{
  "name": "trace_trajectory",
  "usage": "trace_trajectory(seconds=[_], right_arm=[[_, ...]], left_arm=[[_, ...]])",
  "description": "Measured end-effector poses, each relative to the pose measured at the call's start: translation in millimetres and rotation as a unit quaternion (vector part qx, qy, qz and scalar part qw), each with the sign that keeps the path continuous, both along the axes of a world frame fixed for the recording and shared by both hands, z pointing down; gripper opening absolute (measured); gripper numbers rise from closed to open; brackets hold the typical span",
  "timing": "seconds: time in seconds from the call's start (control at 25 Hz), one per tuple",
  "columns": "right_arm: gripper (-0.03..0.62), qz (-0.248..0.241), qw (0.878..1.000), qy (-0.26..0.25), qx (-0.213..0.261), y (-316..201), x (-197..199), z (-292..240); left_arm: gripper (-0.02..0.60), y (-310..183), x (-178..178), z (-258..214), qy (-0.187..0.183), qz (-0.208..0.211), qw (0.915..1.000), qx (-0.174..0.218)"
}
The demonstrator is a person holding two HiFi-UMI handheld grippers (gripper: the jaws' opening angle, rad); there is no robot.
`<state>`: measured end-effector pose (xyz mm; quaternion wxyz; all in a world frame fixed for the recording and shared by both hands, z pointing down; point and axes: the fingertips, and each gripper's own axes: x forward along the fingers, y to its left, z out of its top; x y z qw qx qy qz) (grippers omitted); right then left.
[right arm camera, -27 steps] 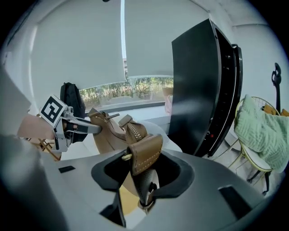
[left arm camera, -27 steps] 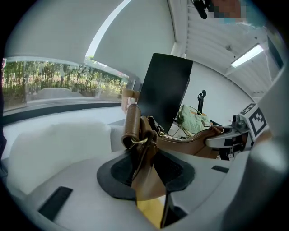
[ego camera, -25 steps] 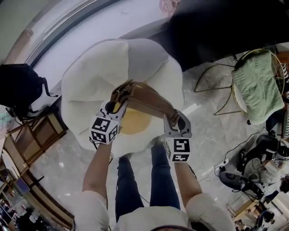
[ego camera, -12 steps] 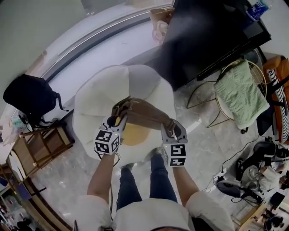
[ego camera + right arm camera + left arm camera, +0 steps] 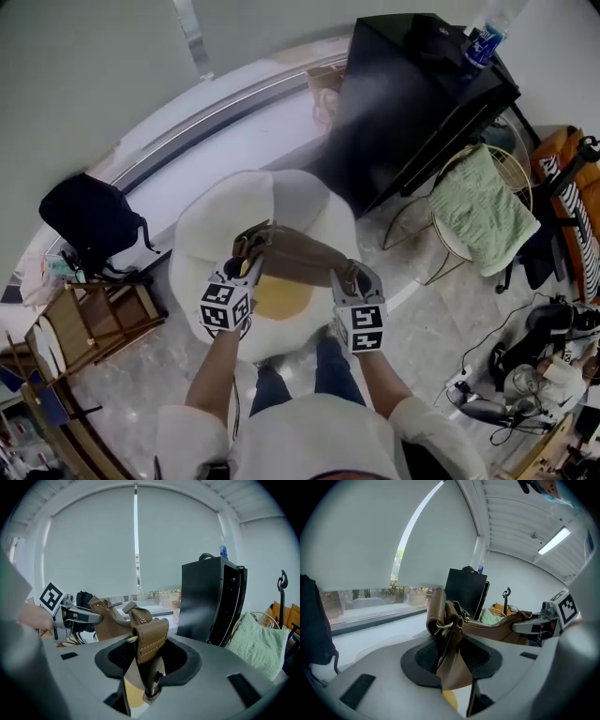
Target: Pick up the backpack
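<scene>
A brown leather backpack hangs in the air between my two grippers, above a white fried-egg-shaped cushion. My left gripper is shut on the backpack's left end, where a strap and brass ring sit between the pads. My right gripper is shut on the right end, pinching a stitched leather tab. In the left gripper view the zipper line runs across to the right gripper. In the right gripper view the backpack's body stretches toward the left gripper.
A tall black case with a water bottle on top stands behind the cushion. A wire-framed chair with a green towel is at the right, a black bag and wooden chair at the left. Cables and gear litter the floor right.
Both grippers have risen with the backpack, lifting it off the cushion. The cushion and floor look smaller and farther below, and more of the room has come into view.
</scene>
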<state>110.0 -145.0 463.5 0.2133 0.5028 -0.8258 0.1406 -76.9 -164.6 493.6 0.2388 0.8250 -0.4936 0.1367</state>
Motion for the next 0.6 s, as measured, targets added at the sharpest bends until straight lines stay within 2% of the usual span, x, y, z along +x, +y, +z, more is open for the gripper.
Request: trace_trajectory(seconds=[0.24, 0.6], right_arm=[[0.173, -0.006, 1.000, 0.001, 0.024, 14, -2, -44], [0.173, -0.003, 0.999, -0.013, 0.050, 30, -5, -93]], left_arm=[[0.138, 20, -3, -42, 0.006, -0.018, 0.9998, 0.012], [0.138, 38, -7, -92, 0.000, -0.018, 0.9993, 0.032]])
